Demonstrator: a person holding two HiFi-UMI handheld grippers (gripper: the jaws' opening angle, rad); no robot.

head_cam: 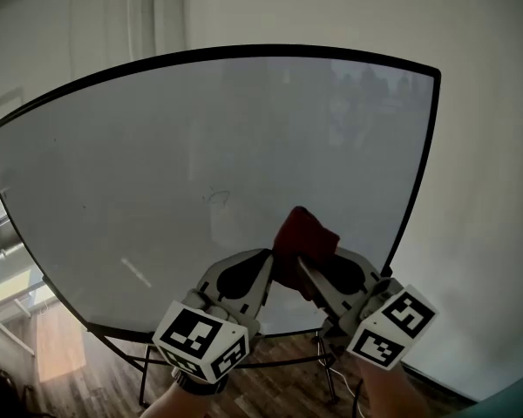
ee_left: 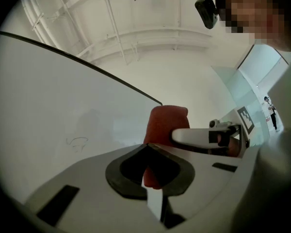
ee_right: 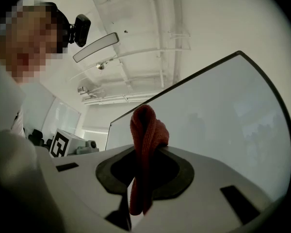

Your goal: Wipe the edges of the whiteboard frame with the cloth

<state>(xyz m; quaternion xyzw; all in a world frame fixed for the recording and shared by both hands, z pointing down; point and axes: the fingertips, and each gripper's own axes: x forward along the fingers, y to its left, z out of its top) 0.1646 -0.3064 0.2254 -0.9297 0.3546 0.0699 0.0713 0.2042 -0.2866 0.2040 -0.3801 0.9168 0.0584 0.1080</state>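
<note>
The left gripper (head_cam: 263,266) and the right gripper (head_cam: 303,270) are both clamped on the red cloth (head_cam: 305,236). They hold it bunched between them in the air, in front of the lower right part of the whiteboard (head_cam: 200,164) and clear of its black frame (head_cam: 417,181). This looks like the readying step, with no wiping begun; the next move probably calls for carrying the cloth to the near right edge, pressing it on and sliding it along.
</note>
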